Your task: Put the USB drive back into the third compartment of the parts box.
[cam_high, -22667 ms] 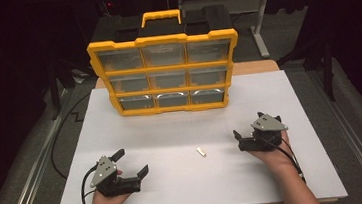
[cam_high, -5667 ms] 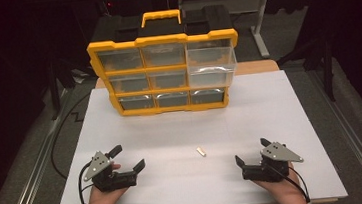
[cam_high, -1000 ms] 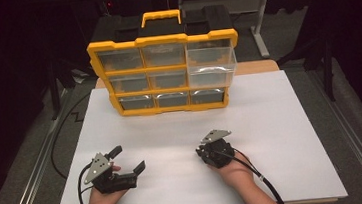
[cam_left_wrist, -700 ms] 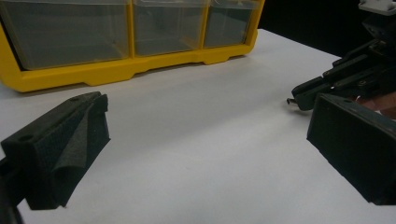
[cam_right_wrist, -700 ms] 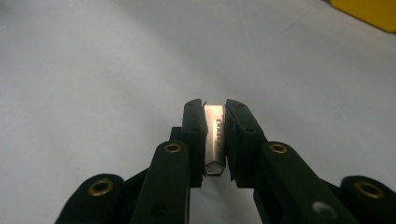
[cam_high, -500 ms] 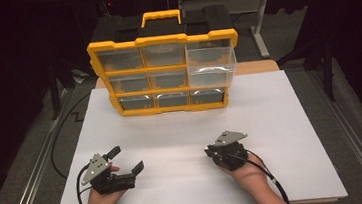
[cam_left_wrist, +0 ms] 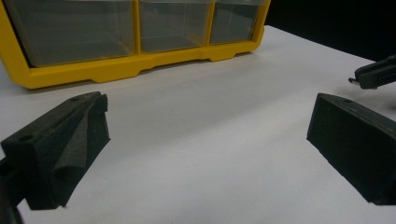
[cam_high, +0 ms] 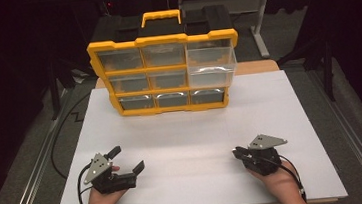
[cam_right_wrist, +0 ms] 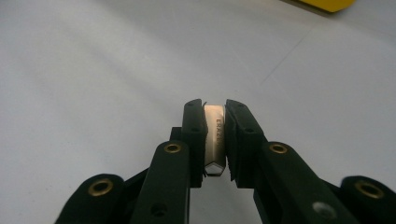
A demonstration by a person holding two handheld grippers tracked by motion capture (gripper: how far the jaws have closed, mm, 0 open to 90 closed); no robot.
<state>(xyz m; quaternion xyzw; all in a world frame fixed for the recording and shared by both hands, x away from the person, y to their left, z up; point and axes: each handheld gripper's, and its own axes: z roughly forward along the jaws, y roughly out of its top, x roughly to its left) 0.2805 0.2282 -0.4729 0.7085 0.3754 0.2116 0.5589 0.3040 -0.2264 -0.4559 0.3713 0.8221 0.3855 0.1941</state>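
Note:
My right gripper (cam_high: 237,152) hovers low over the front right of the white board (cam_high: 192,131), shut on a small silvery hex bit. In the right gripper view the bit (cam_right_wrist: 215,135) stands pinched between the two black pads of that gripper (cam_right_wrist: 215,105), engraved letters along its side. At the front left my left gripper (cam_high: 128,157) rests open with nothing between its jaws; the left gripper view shows its jaws (cam_left_wrist: 210,100) wide apart over bare board, with the right gripper's tip (cam_left_wrist: 373,77) at the far right edge.
A yellow drawer organizer (cam_high: 165,68) with clear drawers stands at the back of the board, also seen close up (cam_left_wrist: 116,70). Its top right drawer (cam_high: 212,66) is pulled out. Dark floor and cables surround the table.
The right gripper has moved to the right and slightly toward the front edge with the bit in it. The left gripper has stayed put.

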